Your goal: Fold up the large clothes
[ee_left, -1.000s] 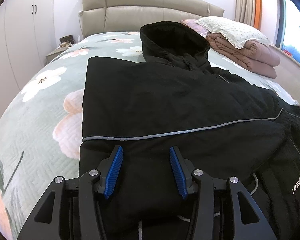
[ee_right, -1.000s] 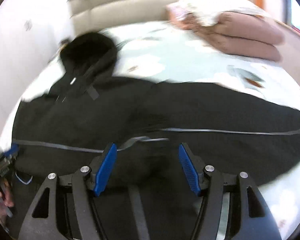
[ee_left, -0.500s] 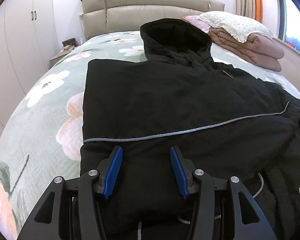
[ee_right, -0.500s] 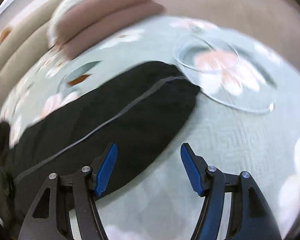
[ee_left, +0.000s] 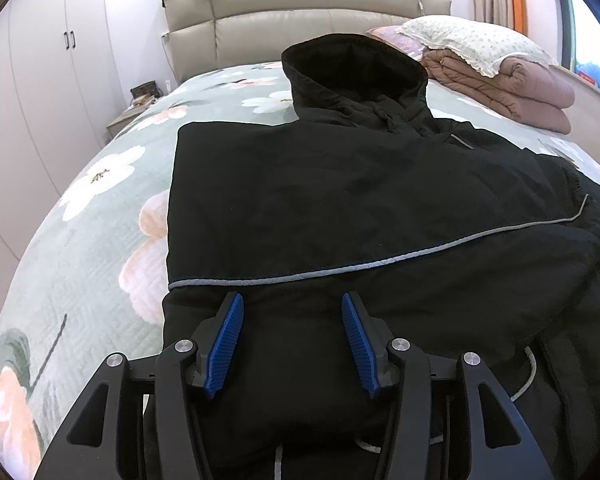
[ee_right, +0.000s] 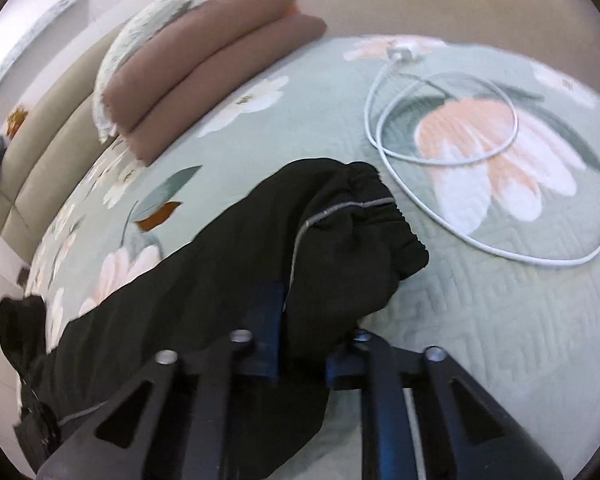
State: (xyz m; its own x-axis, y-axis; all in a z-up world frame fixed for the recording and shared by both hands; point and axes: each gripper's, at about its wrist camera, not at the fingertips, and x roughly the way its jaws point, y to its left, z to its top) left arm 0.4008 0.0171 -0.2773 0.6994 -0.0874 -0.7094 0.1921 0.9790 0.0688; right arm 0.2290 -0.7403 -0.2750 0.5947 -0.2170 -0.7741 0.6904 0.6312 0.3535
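A large black hooded jacket (ee_left: 340,200) with grey piping lies spread on the floral bed, hood toward the headboard, its left sleeve folded across the body. My left gripper (ee_left: 292,336) is open and empty, hovering over the jacket's lower part. In the right wrist view the jacket's right sleeve (ee_right: 320,232) stretches out to its elastic cuff (ee_right: 380,208). My right gripper (ee_right: 308,320) is shut on this sleeve near the cuff; the cloth bunches between the fingers and hides the pads.
A folded brown quilt (ee_left: 512,80) and a pillow (ee_left: 472,40) lie at the bed's right head end. A white charging cable (ee_right: 440,128) lies coiled on the bedspread (ee_right: 500,320) just beyond the cuff. A wardrobe (ee_left: 40,80) and a nightstand (ee_left: 136,116) stand at the left.
My right gripper swung right along the sleeve to the cuff and closed on it. My left gripper stayed open over the jacket, almost still.
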